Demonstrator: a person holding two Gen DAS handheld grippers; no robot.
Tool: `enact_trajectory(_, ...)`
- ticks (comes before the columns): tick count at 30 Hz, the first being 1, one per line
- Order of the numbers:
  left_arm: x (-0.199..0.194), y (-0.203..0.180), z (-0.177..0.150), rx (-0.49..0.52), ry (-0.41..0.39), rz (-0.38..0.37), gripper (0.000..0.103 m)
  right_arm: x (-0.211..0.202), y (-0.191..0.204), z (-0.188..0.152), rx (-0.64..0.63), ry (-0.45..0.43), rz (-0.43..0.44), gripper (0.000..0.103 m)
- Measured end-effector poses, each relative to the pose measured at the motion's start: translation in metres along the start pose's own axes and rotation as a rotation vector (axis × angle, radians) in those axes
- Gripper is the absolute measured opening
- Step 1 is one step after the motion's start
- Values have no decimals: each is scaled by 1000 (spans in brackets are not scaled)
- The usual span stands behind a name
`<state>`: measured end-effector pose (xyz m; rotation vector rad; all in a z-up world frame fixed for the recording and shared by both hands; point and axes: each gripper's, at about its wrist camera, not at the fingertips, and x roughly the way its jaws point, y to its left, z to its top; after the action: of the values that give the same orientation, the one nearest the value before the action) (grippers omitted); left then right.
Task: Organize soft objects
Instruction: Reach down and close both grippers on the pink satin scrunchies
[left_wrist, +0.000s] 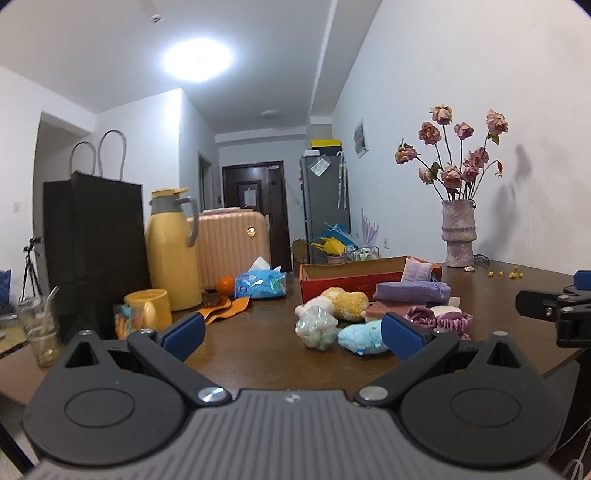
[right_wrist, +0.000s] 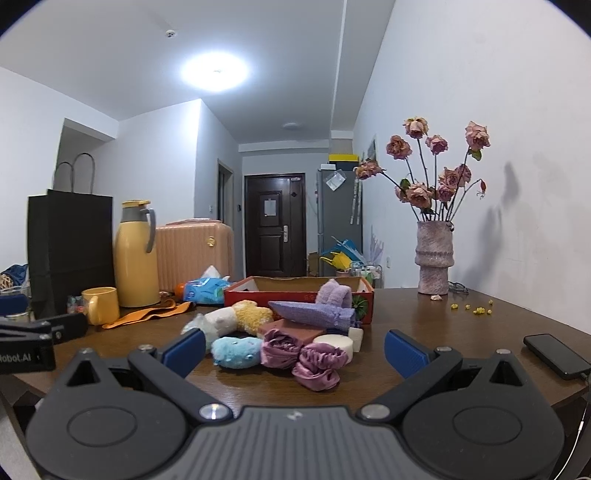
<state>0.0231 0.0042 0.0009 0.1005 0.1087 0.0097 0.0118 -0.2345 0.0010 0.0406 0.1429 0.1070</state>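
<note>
On the brown table (right_wrist: 424, 325) a loose heap of soft things lay just in front of a red cardboard box (right_wrist: 295, 293), whose open top faced up. Nearest the cameras sat a blue plush toy (right_wrist: 236, 351), and just beside it, to the right, a crumpled purple satin scrunchie (right_wrist: 301, 356) touching a round white sponge (right_wrist: 338, 343). Behind these lay a yellow and white plush toy (right_wrist: 242, 317), a flat reddish-brown block (right_wrist: 291, 329) and a lavender pouch (right_wrist: 314, 313) that rested on the heap against the box front; a lilac cloth roll (right_wrist: 334, 293) leaned over the box's near wall. From the left wrist view a pale shiny bundle (left_wrist: 317, 328) stood at the left end of the heap. The left gripper (left_wrist: 293, 334) hung low over the near table edge with its blue-padded fingers (left_wrist: 184, 332) spread wide and nothing between them. The right gripper (right_wrist: 293, 349) was likewise released, its fingers (right_wrist: 404, 349) parted on either side of the heap without touching it. To the left stood a black paper bag (right_wrist: 70, 243), a yellow thermos (right_wrist: 135, 254), a yellow mug (right_wrist: 101, 304), an orange cloth (right_wrist: 147, 314) and a blue tissue pack (right_wrist: 207, 290). A vase of dried roses (right_wrist: 434, 258) stood far right near the wall, and a black phone (right_wrist: 557, 354) lay at the right table edge.
</note>
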Motion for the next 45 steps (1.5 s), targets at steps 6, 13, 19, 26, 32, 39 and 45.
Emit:
enact_trajectory(6,55,-4,0,3,80,-18,103,37,-18,6,18,23,-62,103)
enact_trajectory(13,121,-2,7,13,170,-47,103,97,-47,20,72,51,-27,103)
enact_trajectory(19,171,-9,4,-17,264,-118,103,153,-60,16,65,205,54,103)
enact_trajectory(26,202,-36,1,-70,328,-266,92,188,-63,4,80,287,87,83)
enact_trajectory(32,217,-75,6,-15,331,-400,72,204,-84,-7,184,359,89,61)
enact_trajectory(39,237,-103,2,11,422,-436,20,219,-100,-20,268,396,130,33)
enact_trajectory(45,232,-111,8,22,412,-435,9,225,-100,-21,264,411,156,16)
